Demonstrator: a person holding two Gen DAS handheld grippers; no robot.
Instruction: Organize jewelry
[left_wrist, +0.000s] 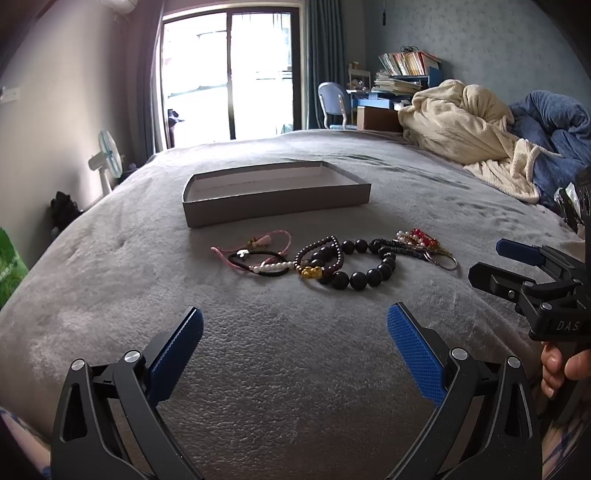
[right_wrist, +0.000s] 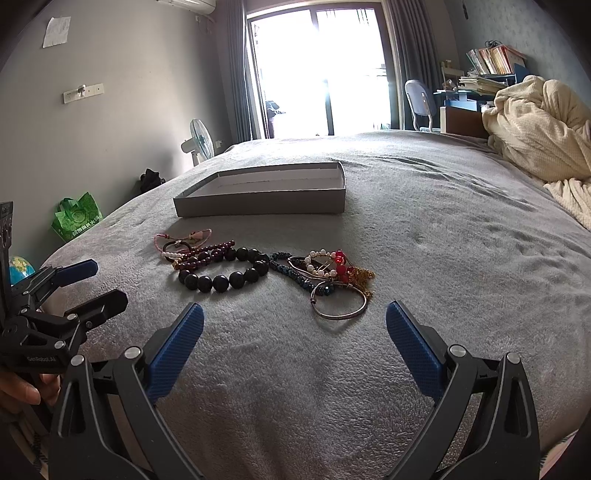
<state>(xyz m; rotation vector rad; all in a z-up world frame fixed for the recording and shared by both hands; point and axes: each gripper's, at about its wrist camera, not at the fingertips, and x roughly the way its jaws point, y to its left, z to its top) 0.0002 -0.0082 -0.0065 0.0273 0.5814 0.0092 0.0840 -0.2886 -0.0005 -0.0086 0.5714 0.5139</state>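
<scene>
The jewelry lies in a loose row on the grey bed (left_wrist: 295, 369), just below the frame's centre in both views, its long axis running left to right across the picture. At the left end sit a pink cord (left_wrist: 255, 242) and a black band (left_wrist: 258, 260) with pearls; next comes a maroon strand (left_wrist: 317, 251) with a gold charm (left_wrist: 309, 273), then a ring of big black beads (left_wrist: 364, 273). At the right end a dark braid (left_wrist: 397, 247) and red-and-pearl pieces (left_wrist: 417, 236) tangle together.

Behind the row, toward the window, a shallow grey box (left_wrist: 277, 205) sits open side up, its long side parallel to the row, near it but apart.

The left gripper (left_wrist: 295, 328) fills the lower frame of its own view, blue pads spread wide, holding nothing. The right gripper (right_wrist: 295, 325) stands the same in its view, also apart and bare.

Only the right wrist view shows the silver bangle (right_wrist: 340, 304) in full, lying flat at the near right of the pile, and gold chain (right_wrist: 364, 275) beside it. The left view catches just the bangle's edge. Each view shows the other gripper at its outer edge, with fingers (left_wrist: 552, 369) on its handle.
</scene>
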